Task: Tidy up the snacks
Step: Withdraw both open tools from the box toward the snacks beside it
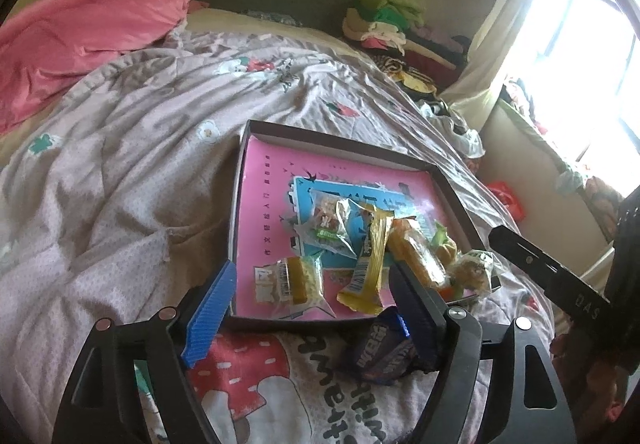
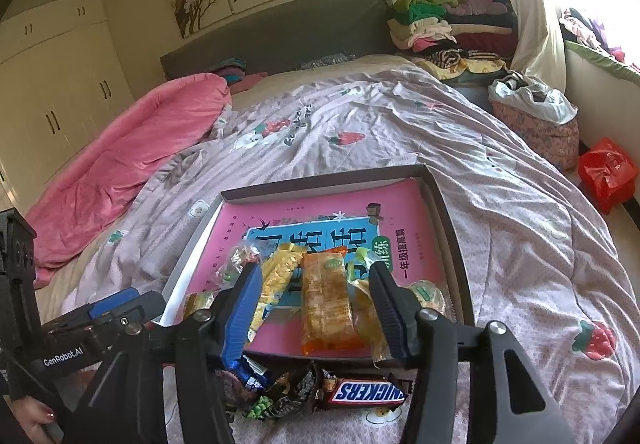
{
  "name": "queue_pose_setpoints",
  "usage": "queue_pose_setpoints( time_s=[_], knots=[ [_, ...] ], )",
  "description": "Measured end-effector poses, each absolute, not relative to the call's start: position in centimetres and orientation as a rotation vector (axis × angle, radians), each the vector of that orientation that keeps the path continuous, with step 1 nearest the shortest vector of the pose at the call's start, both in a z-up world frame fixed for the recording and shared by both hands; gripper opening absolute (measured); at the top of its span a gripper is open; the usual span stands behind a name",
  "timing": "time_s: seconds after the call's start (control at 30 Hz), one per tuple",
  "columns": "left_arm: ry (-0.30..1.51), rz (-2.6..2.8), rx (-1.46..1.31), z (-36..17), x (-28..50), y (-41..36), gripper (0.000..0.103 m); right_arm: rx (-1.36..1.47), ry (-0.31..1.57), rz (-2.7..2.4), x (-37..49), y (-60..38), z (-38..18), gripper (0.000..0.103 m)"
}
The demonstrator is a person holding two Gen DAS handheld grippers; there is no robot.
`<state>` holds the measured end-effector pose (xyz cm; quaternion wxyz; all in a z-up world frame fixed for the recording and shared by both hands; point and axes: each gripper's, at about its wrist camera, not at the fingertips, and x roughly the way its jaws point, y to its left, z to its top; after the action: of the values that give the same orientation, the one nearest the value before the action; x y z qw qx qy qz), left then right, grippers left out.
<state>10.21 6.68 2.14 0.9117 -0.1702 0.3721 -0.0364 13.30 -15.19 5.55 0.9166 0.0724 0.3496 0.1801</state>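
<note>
While both grippers, left [image 1: 310, 314] and right [image 2: 310, 308], are hovering with fingers released and empty, the Snickers bar [image 2: 368, 392] is lying outside the box's [image 2: 320, 179] near edge, risking being overlooked.

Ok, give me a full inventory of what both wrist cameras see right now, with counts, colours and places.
shallow box: one, dark rim, pink book cover as floor, on the quilt
orange snack pack: one, in the box, near edge
yellow bar: one, in the box, left of the orange pack
clear-wrapped snacks: several, in the box, exact count unclear
Snickers bar: one, brown, on the quilt before the box
dark wrapped snacks: a few, left of the Snickers
quilt: one, pale pink, strawberry print
pink duvet: one, far left
clothes pile: one, mixed, by the headboard
left gripper: open, nothing held
right gripper: open, nothing held
</note>
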Motion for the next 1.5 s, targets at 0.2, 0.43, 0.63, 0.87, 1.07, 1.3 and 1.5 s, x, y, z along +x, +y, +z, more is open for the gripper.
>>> queue_pose_setpoints(
  time_s=[0.2, 0.43, 0.63, 0.87, 1.07, 1.3, 1.5],
  knots=[
    [0.773, -0.062, -0.351, 2.5, 9.6, 6.5, 0.08, 0.149, 0.717, 0.369, 13.0, -15.4, 5.7, 0.061],
    [0.781, -0.102, -0.319, 3.0, 8.8, 5.5, 0.08, 0.152, 0.716, 0.369, 11.9, -16.1, 5.8, 0.066],
    [0.794, -0.127, -0.282, 3.4, 8.0, 4.6, 0.08, 0.161, 0.717, 0.362, 11.3, -16.7, 5.8, 0.066],
    [0.812, -0.157, -0.246, 3.4, 7.3, 3.7, 0.08, 0.15, 0.725, 0.373, 10.2, -16.8, 5.5, 0.067],
    [0.819, -0.185, -0.216, 3.6, 6.7, 2.8, 0.08, 0.126, 0.728, 0.385, 9.6, -16.8, 5.5, 0.068],
    [0.841, -0.204, -0.19, 3.2, 5.9, 2.0, 0.08, 0.128, 0.734, 0.385, 9.1, -17.2, 5.3, 0.07],
    [0.865, -0.234, -0.169, 2.8, 5.3, 1.5, 0.08, 0.112, 0.733, 0.393, 8.7, -17.2, 5.1, 0.071]
  ],
)
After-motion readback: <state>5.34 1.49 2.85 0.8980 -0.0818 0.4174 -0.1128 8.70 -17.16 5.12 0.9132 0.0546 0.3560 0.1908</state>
